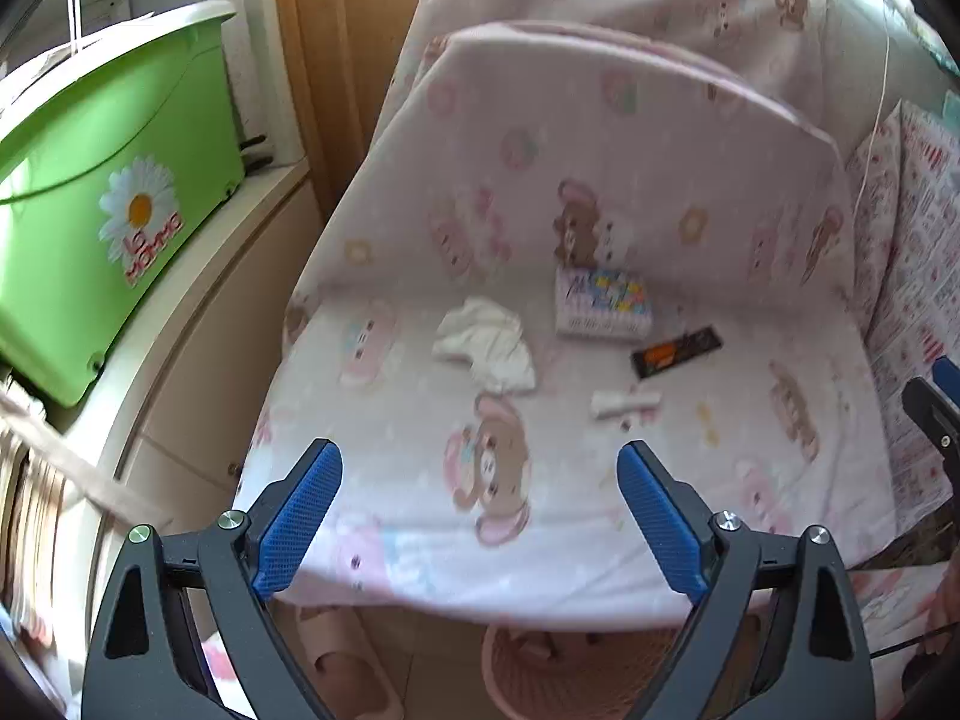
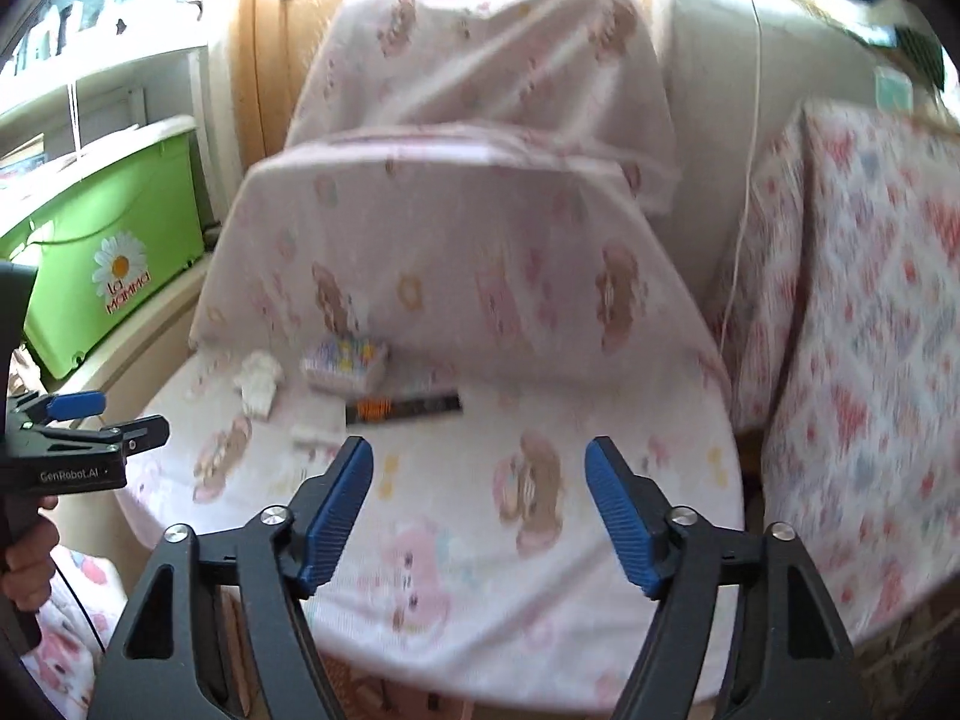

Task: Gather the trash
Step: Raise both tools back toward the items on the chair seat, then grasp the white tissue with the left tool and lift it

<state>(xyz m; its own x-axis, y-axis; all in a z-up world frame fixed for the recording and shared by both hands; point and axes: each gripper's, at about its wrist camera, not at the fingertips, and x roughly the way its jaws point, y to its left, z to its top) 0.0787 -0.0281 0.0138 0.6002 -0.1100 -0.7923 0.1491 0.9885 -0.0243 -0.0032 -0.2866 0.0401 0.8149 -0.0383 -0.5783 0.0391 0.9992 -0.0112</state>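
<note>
Left wrist view: one tissue (image 1: 485,348), one wrapper (image 1: 676,352), one box (image 1: 603,302); left gripper (image 1: 480,519) and right gripper (image 2: 479,513) gape empty.

The left gripper (image 1: 480,462) was held with its jaws spread wide, blue pads (image 1: 297,516) angled outward, nothing between them. It was also seen from the right wrist view at the left edge (image 2: 129,423), side-on, with one blue pad (image 2: 75,403) above a black finger, jaws parted. A bare hand (image 2: 27,564) was seen wrapped around its handle below. The right gripper (image 2: 477,450) was likewise held wide open and empty, blue pads (image 2: 621,519) splayed apart. Its fingers were just caught at the right edge of the left wrist view (image 1: 936,402). Both grippers were pointed forward, side by side.
</note>
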